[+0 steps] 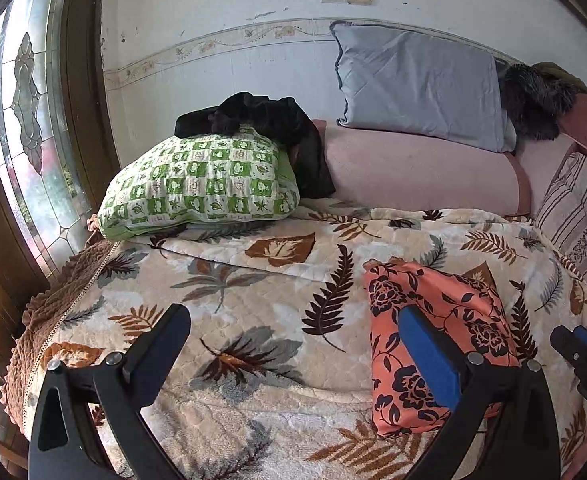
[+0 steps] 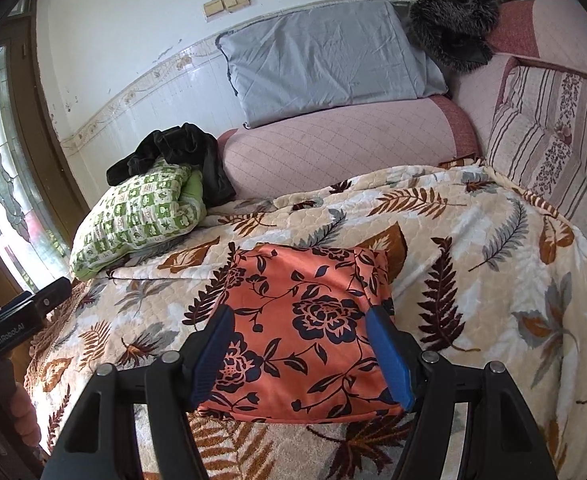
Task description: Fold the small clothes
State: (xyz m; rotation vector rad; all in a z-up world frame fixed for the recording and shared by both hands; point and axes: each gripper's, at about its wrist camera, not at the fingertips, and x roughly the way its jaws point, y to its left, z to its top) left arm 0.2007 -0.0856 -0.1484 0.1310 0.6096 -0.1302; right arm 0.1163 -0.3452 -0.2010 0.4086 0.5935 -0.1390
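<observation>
An orange garment with a dark flower print lies folded into a rough rectangle on the leaf-patterned blanket. It also shows in the left wrist view, at the right. My right gripper is open, its blue-padded fingers on either side of the garment's near part, holding nothing. My left gripper is open and empty over the blanket, left of the garment; its right finger overlaps the garment's left edge in the view. The right gripper's tip shows at the far right.
A green checked pillow with a black garment on it lies at the back left. A pink bolster, a grey pillow and a dark furry thing line the wall. A striped cushion stands right. A stained-glass window is left.
</observation>
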